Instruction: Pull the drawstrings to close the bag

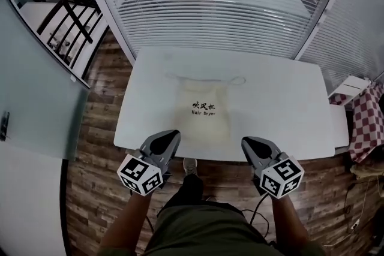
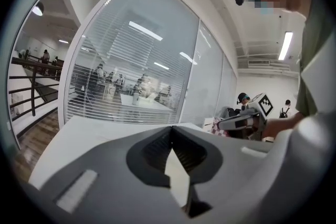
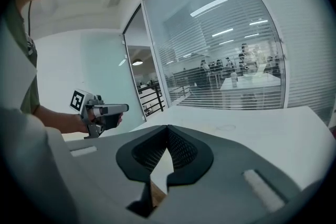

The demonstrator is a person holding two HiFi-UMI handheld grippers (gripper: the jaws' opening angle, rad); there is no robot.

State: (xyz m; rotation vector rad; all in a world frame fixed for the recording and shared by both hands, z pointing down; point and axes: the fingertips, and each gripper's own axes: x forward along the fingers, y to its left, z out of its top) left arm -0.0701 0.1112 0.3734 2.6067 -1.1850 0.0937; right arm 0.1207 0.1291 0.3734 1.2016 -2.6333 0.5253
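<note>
Bag (image 1: 204, 111) lies flat mid-way on the tabletop (image 1: 288, 111), printed side up, mouth twd the far edge. The drawstring (image 1: 237, 80) shows as a thin loop at the mouth's right end, w/ a fainter run across to the left end. Left gripper (image 1: 172, 136) and right gripper (image 1: 248, 143) both hang over the near edge, well short of the mouth. Each has its jaws pressed together w/ nothing between them: empty, gripping nothing.

Task looks not begun. Risks, as I judge them:
- Cord is thin, pale & flat on a white top, so jaws could close on air or scrape the surface & miss it. They need to open first, then come in low.
- Pinching fabric along w/ the cord means the bag drags instead of cinching.
- Bag looks light & unanchored. Pulling one side only prob slides it twd a side edge, so pull both ends apart evenly.
- Left cord end is hard to make out; can't tell if there's a loop to grab.
- Reaching the mouth means crossing the whole bag, & a gripper body could shove or rumple it en route.
</note>
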